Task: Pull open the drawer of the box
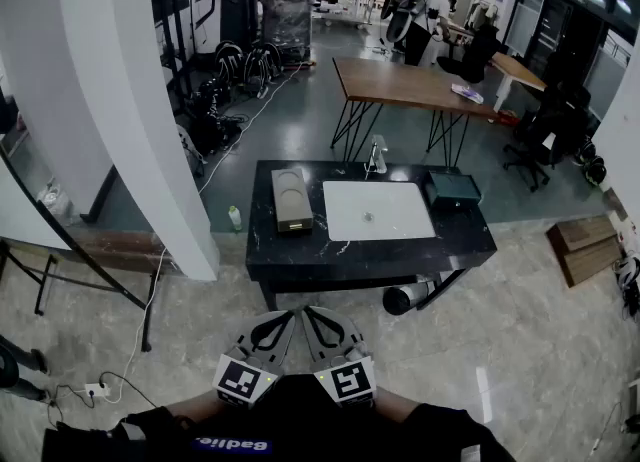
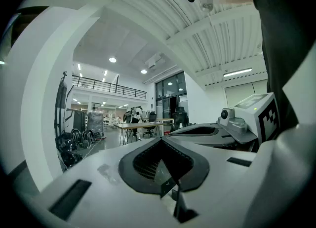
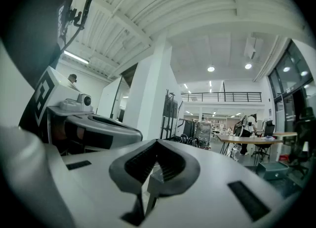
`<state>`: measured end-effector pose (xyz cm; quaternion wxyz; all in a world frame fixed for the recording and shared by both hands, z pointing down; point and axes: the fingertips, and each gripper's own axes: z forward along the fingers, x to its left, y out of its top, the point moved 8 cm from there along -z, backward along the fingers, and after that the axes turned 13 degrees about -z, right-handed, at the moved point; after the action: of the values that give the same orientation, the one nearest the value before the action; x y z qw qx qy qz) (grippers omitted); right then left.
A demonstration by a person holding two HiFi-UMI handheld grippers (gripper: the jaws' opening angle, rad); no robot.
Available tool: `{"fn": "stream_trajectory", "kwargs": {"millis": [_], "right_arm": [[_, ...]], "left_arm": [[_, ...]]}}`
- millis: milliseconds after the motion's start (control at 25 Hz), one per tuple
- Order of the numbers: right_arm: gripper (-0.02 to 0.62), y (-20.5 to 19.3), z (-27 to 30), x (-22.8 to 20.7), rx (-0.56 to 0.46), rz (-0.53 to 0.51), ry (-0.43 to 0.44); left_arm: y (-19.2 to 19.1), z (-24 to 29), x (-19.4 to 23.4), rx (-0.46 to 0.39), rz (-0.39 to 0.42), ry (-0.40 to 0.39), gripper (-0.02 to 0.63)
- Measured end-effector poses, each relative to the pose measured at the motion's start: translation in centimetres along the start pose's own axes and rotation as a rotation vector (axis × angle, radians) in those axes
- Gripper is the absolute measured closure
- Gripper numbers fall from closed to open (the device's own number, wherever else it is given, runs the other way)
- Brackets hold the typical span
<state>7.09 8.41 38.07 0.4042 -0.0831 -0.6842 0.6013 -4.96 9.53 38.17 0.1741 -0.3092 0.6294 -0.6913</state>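
Box (image 1: 290,199) lies well ahead of both claws, roughly straight out from the left claw (image 1: 289,317). It is on the left part of the black tabletop (image 1: 300,255), long axis toward the claws, with a round recess on top. Its drawer front is too small to make out. The box's near end stops short of the tabletop's near edge, with a bare strip of black in front of it. Its left side runs near the tabletop's left edge. Just right of the box is a white basin (image 1: 378,210) with a faucet (image 1: 376,155) at its far rim. Further right, near the far right corner, is a dark case (image 1: 453,188). Open floor (image 1: 520,330) lies between the claws and the tabletop's near edge. A white column (image 1: 130,100) stands ahead and left of the claws, with a small bottle (image 1: 234,217) on the floor beside the tabletop's left edge. Left claw (image 2: 162,143) is pressed together with nothing between the jaws. Right claw (image 3: 157,143) is the same, closed and empty. In the head view the right claw (image 1: 309,313) sits just beside the left one, tips angled toward each other, both held low and close to the person's body.
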Motion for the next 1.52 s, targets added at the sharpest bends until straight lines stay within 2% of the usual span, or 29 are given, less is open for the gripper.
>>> {"fn": "stream_trajectory", "kwargs": {"millis": [600, 920, 1040, 1520], "right_arm": [[0.595, -0.1, 0.5, 0.0, 0.003, -0.003, -0.002], [0.595, -0.4, 1.2, 0.5, 0.009, 0.034, -0.007], [0.595, 0.0, 1.7, 1.0, 0.015, 0.033, -0.001], [0.595, 2.4, 6.2, 4.9, 0.086, 0.057, -0.008]], "left_arm": [[0.0, 0.1, 0.4, 0.0, -0.008, -0.009, 0.604], [-0.4, -0.5, 1.3, 0.007, 0.0, -0.004, 0.604], [-0.2, -1.2, 1.8, 0.004, -0.021, 0.0, 0.604], [0.5, -4.9, 7.3, 0.005, -0.02, -0.007, 0.604]]}}
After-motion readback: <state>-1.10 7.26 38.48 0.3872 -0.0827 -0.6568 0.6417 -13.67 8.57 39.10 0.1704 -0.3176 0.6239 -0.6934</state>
